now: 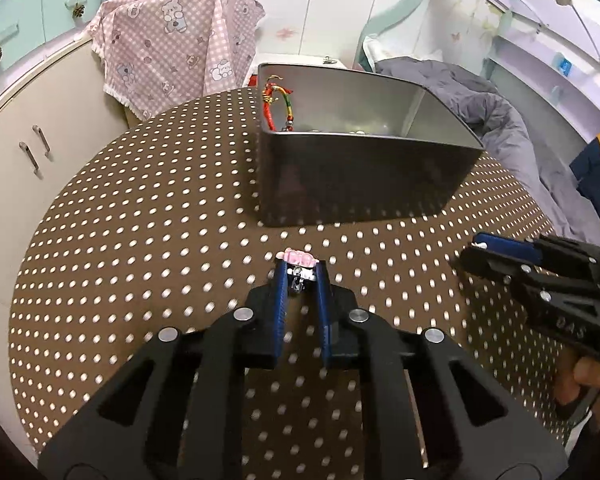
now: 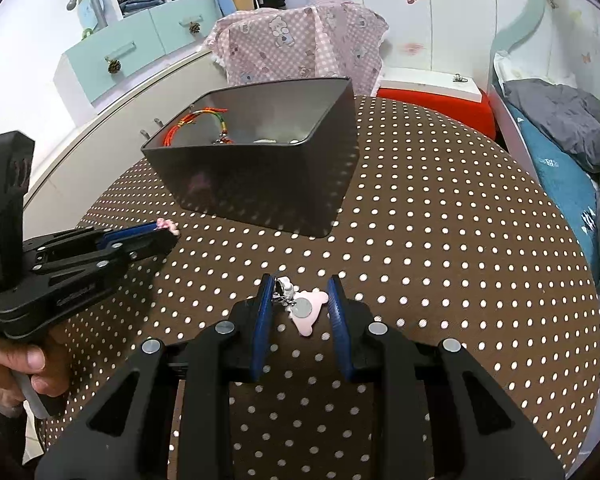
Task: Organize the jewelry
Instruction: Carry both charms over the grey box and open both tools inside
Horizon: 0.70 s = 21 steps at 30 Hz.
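A dark metal box [image 1: 356, 176] stands on the brown dotted table [image 1: 140, 240]; it also shows in the right wrist view [image 2: 252, 184]. A red and green cord bracelet [image 1: 278, 100] and small pale pieces lie inside it. My left gripper [image 1: 300, 270] is shut on a pink hair clip [image 1: 298, 258], held in front of the box; the clip also shows in the right wrist view [image 2: 168, 225]. My right gripper [image 2: 300, 288] is open around a pink bear-shaped charm [image 2: 306, 310] with a silver clasp, lying on the table.
A pink checked cloth [image 1: 172, 40] hangs over something behind the table. A cream cabinet [image 1: 32, 140] stands at the left. A bed with grey bedding [image 1: 500, 112] is at the right. A red stool with a white top [image 2: 432, 92] stands behind the table.
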Each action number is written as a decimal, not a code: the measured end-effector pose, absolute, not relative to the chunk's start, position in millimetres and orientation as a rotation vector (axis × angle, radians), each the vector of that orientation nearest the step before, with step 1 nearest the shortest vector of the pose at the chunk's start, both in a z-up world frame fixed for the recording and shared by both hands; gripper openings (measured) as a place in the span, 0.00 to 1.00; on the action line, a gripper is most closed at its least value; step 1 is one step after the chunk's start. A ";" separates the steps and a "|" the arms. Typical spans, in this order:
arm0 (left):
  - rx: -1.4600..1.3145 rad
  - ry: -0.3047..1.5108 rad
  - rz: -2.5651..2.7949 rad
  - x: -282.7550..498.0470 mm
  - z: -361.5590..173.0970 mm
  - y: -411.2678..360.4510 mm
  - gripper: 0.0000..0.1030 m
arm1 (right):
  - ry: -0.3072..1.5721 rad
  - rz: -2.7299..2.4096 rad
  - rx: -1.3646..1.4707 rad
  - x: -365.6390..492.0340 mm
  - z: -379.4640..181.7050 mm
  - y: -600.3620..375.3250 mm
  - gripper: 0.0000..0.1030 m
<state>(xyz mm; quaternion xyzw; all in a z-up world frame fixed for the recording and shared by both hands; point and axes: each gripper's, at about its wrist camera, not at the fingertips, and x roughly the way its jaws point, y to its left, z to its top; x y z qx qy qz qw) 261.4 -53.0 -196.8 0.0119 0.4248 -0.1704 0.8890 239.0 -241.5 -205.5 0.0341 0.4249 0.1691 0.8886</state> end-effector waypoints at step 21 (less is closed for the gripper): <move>0.031 0.651 -0.400 242.3 -91.9 -22.7 0.13 | 0.668 0.463 0.039 236.9 -84.1 -231.5 0.25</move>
